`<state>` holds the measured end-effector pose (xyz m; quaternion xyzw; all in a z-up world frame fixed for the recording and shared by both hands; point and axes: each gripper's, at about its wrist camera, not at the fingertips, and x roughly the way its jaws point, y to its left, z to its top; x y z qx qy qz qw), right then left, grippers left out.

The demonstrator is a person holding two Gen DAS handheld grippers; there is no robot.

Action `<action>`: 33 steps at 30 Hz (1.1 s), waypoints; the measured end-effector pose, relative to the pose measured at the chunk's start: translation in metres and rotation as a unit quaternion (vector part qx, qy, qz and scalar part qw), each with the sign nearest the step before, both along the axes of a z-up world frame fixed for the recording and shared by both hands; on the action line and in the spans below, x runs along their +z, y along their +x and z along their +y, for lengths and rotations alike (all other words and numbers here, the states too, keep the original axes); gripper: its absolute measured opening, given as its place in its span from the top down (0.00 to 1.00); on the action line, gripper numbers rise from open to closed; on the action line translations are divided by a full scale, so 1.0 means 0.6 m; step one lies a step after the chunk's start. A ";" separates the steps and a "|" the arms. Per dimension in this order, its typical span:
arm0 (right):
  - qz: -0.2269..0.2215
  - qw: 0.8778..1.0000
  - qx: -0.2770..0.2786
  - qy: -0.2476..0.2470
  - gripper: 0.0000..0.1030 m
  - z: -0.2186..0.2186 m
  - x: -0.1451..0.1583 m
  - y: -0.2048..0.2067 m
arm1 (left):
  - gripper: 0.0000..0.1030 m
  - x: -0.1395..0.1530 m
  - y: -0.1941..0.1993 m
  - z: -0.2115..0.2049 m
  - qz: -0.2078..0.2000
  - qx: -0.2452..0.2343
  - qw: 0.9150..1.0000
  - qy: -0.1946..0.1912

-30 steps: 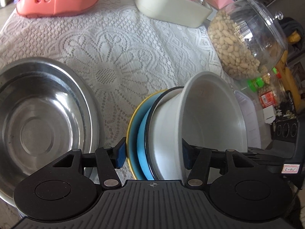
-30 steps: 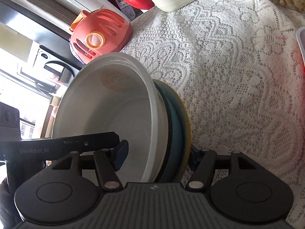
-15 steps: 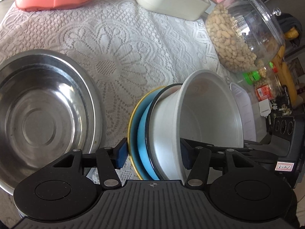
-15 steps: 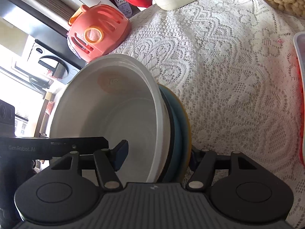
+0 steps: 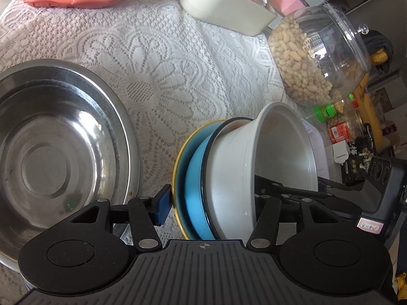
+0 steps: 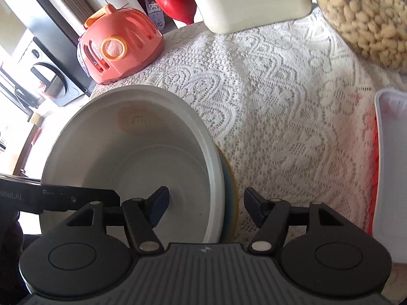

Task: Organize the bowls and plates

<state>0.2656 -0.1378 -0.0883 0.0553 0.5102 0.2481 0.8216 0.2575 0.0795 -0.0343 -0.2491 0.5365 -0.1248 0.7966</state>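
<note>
White bowl, blue plate and yellow-rimmed plate pinched on edge between two grippers.

Left gripper (image 5: 208,203) jaws clamp the stack (image 5: 216,178); right gripper (image 6: 206,203) jaws stand wide around its rim, gripping nothing. Next, probably lowering it into the steel basin (image 5: 63,152) on the counter (image 5: 165,58), clear of the peanut jar (image 5: 313,58).

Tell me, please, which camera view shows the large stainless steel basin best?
The left wrist view: the steel basin fills its left side, showing the rim and ringed bottom on the lace tablecloth. The right wrist view does not show it at all.
</note>
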 end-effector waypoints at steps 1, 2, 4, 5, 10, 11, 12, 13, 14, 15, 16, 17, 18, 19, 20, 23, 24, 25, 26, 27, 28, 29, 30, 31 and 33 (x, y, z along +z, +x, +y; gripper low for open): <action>-0.008 1.000 0.000 -0.005 0.36 0.002 0.002 -0.001 | 0.43 -0.001 0.001 0.000 0.000 0.002 1.000 -0.001; -0.018 1.000 0.001 -0.012 0.36 0.005 0.004 -0.003 | 0.43 -0.001 0.002 0.000 0.000 0.003 1.000 -0.001; -0.046 0.998 0.002 -0.035 0.36 0.012 0.010 -0.008 | 0.43 -0.003 0.004 0.000 -0.002 0.005 1.000 -0.003; -0.062 0.997 0.004 -0.050 0.36 0.017 0.013 -0.009 | 0.44 -0.003 0.003 0.000 -0.004 0.006 1.000 -0.003; -0.145 0.982 0.011 -0.121 0.35 0.029 0.025 -0.022 | 0.45 -0.009 0.003 0.007 -0.010 0.014 1.000 -0.018; -0.158 0.979 0.007 -0.129 0.33 0.029 0.026 -0.024 | 0.45 -0.008 0.002 0.007 -0.012 0.014 1.000 -0.018; -0.167 0.977 0.003 -0.131 0.32 0.027 0.027 -0.026 | 0.45 -0.008 0.001 0.006 -0.015 0.012 1.000 -0.017; -0.171 0.977 -0.002 -0.128 0.31 0.024 0.029 -0.027 | 0.46 -0.007 0.001 0.005 -0.017 0.010 1.000 -0.014; -0.169 0.978 -0.006 -0.122 0.31 0.021 0.029 -0.026 | 0.46 -0.006 0.000 0.003 -0.019 0.008 1.000 -0.011; -0.164 0.980 -0.011 -0.115 0.31 0.017 0.030 -0.024 | 0.46 -0.006 -0.001 0.000 -0.021 0.006 1.000 -0.008; -0.156 0.982 -0.016 -0.104 0.31 0.012 0.030 -0.021 | 0.46 -0.005 -0.001 -0.001 -0.021 0.005 1.000 -0.007; -0.139 0.986 -0.016 -0.089 0.31 0.009 0.029 -0.018 | 0.46 -0.005 0.000 -0.001 -0.022 0.004 1.000 -0.006; -0.116 0.990 -0.011 -0.073 0.32 0.006 0.028 -0.013 | 0.46 -0.006 0.000 0.000 -0.022 0.004 1.000 -0.006; -0.092 0.994 -0.010 -0.056 0.32 0.002 0.026 -0.005 | 0.46 -0.006 0.000 0.002 -0.021 0.006 1.000 -0.008; -0.061 0.997 -0.015 -0.034 0.32 -0.003 0.022 0.002 | 0.46 -0.007 0.001 0.003 -0.020 0.007 1.000 -0.010; 0.021 0.999 -0.036 0.014 0.47 -0.016 0.001 0.021 | 0.45 -0.008 0.001 0.006 -0.019 0.006 1.000 -0.015; 0.042 0.998 -0.037 0.034 0.50 -0.019 -0.004 0.024 | 0.45 -0.008 0.000 0.005 -0.019 0.005 1.000 -0.015; 0.058 0.997 -0.037 0.043 0.52 -0.020 -0.008 0.025 | 0.45 -0.008 0.000 0.005 -0.020 0.004 1.000 -0.015; 0.068 0.996 -0.032 0.052 0.52 -0.018 -0.010 0.023 | 0.45 -0.008 -0.001 0.004 -0.020 0.002 1.000 -0.013; 0.072 0.996 -0.026 0.055 0.51 -0.015 -0.011 0.020 | 0.45 -0.008 -0.001 0.003 -0.020 0.002 1.000 -0.012; 0.075 0.996 -0.021 0.052 0.50 -0.012 -0.012 0.017 | 0.45 -0.008 -0.001 0.002 -0.021 0.001 1.000 -0.011; 0.073 0.996 -0.018 0.049 0.50 -0.010 -0.013 0.011 | 0.45 -0.008 -0.002 0.002 -0.022 0.000 1.000 -0.009; 0.071 0.996 -0.017 0.047 0.49 -0.008 -0.013 0.008 | 0.45 -0.008 -0.003 0.001 -0.023 -0.001 1.000 -0.008; 0.071 0.996 -0.018 0.045 0.49 -0.007 -0.012 0.007 | 0.45 -0.008 -0.004 0.001 -0.022 -0.001 1.000 -0.007; 0.075 0.996 -0.024 0.041 0.48 -0.003 -0.009 0.006 | 0.45 -0.006 -0.006 0.004 -0.017 -0.001 1.000 -0.002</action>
